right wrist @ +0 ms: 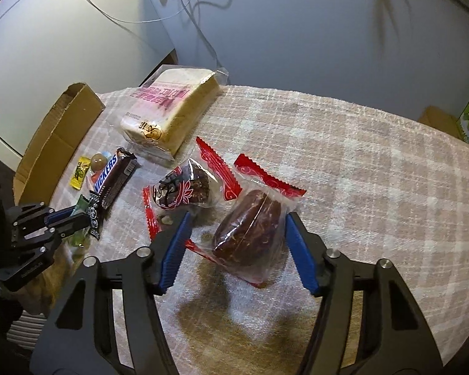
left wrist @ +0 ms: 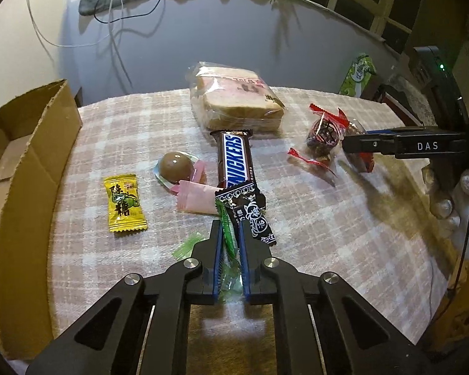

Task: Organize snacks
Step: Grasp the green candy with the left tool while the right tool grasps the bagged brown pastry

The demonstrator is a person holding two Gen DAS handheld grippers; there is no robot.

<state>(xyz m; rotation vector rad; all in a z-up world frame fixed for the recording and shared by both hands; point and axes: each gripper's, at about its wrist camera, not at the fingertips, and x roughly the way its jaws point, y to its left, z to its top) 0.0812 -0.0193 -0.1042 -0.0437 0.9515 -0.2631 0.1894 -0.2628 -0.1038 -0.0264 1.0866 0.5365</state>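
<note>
My left gripper (left wrist: 229,229) is shut on a green wrapped candy (left wrist: 229,237), low over the plaid cloth (left wrist: 328,234); a black-wrapped candy (left wrist: 253,212) lies against its right finger. My right gripper (right wrist: 236,218) is open, its blue pads on either side of a brown pastry in a clear, red-edged bag (right wrist: 250,228). A second dark pastry bag (right wrist: 184,187) lies just beyond. A Snickers bar (left wrist: 236,159), a bagged sandwich bread (left wrist: 234,100), a yellow candy (left wrist: 123,203), a brown egg-shaped sweet (left wrist: 175,165) and a pink wrapper (left wrist: 197,198) lie on the cloth.
An open cardboard box (left wrist: 31,143) stands at the table's left edge. A green package (left wrist: 358,75) sits at the far right, past the table. Cables (left wrist: 115,9) hang on the wall behind.
</note>
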